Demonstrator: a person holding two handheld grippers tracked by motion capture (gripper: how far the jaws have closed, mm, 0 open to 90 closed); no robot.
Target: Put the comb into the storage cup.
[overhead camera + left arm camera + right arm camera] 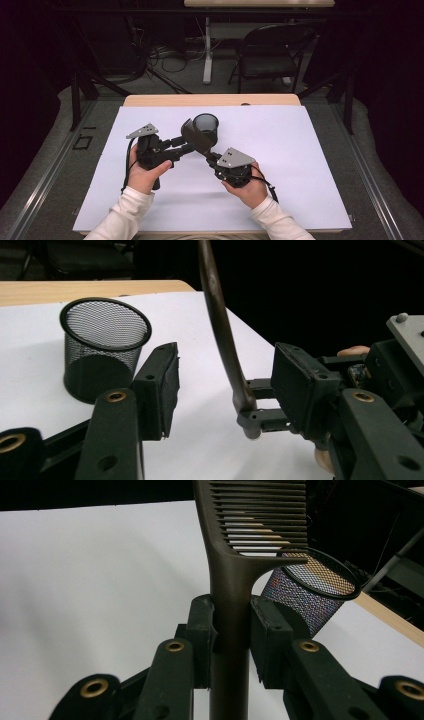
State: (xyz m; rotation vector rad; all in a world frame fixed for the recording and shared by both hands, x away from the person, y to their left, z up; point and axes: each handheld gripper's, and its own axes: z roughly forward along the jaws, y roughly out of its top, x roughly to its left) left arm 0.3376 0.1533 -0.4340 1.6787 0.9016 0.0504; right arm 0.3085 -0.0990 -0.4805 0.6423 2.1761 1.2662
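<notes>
From the high view, a white sheet [280,165] covers most of a wooden table [150,100], whose bare far edge shows as a thin strip beyond the sheet. Wide stretches of the sheet lie open to the left, the right and along the near edge. A black mesh cup [206,128] stands upright near the middle, toward the far side. A person's two hands come in from the bottom. The left gripper [186,145] points rightward, its tips near the cup's base. The right gripper [211,159] points up and left and holds a dark brown comb [196,137], which slants up and left until its toothed end is just beside the cup; whether they touch cannot be told.

In the left gripper view, this gripper's jaws stand spread apart with nothing between them. The mesh cup [102,347] stands on the sheet to the left, beyond the left jaw. The comb's [222,335] curved spine rises through the gap, clamped at its lower end by the right gripper [252,412] farther off.

In the right gripper view, the jaws are closed tight on the comb's handle [229,590], which rises straight up, its teeth spreading to the right at the top. The mesh cup [312,592] sits just behind, right of the teeth, tilted in this view. Bare white sheet [90,580] spreads to the left.
</notes>
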